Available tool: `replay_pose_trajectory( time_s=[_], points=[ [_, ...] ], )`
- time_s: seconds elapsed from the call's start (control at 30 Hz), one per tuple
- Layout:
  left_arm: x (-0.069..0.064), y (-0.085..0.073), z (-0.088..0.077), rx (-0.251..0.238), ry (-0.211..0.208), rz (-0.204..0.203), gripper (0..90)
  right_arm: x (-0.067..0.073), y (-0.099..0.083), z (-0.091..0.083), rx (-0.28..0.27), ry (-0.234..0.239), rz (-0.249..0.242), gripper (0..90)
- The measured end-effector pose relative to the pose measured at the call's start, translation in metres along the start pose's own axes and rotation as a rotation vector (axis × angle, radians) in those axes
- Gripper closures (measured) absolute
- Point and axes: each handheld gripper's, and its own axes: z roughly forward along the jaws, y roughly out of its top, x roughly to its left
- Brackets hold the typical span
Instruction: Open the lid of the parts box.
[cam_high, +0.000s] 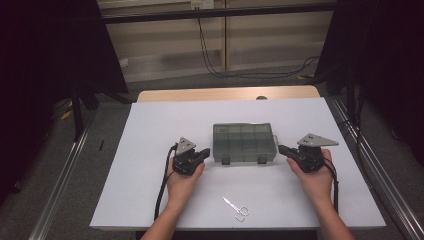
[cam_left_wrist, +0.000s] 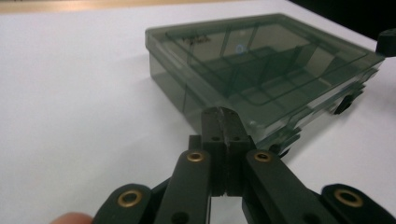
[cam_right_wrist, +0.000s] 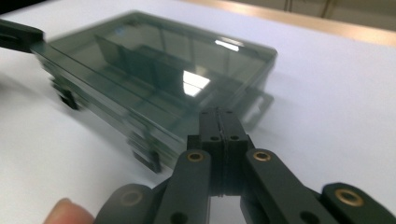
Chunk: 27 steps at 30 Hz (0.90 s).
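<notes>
A smoky translucent compartment box (cam_high: 244, 142) lies closed in the middle of the white table top (cam_high: 150, 130), its two latches facing the person. My left gripper (cam_high: 206, 152) sits just off the box's near left corner, jaws pressed together with nothing between them; in the left gripper view its tips (cam_left_wrist: 222, 114) point at the box (cam_left_wrist: 261, 65) corner. My right gripper (cam_high: 281, 149) sits just off the box's near right corner, also shut and empty. The right gripper view has the shut tips (cam_right_wrist: 219, 115) before the box (cam_right_wrist: 154, 79), and the left gripper's jaw tip (cam_right_wrist: 18, 35) beyond.
Small silver scissors (cam_high: 237, 208) lie near the table's front edge, between the two forearms. A bare wooden strip (cam_high: 225, 93) runs along the far edge of the white top. Metal rails (cam_high: 65, 170) flank the table, and cables lie on the floor behind.
</notes>
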Motion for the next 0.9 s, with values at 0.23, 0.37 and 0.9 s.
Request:
replay_pose_trajectory(
  time_s=[0.23,0.37,0.9],
  points=[
    [-0.003,-0.002,0.004,0.031,0.004,0.018,90.0,0.0,-0.008,0.009,0.093,-0.003,-0.03,90.0],
    [-0.005,-0.003,0.006,0.042,0.011,0.026,90.0,0.004,-0.01,0.012,0.115,-0.003,-0.064,90.0],
    [-0.004,-0.001,0.005,0.04,-0.01,0.021,90.0,0.006,-0.008,0.009,0.078,0.006,-0.073,90.0]
  ],
)
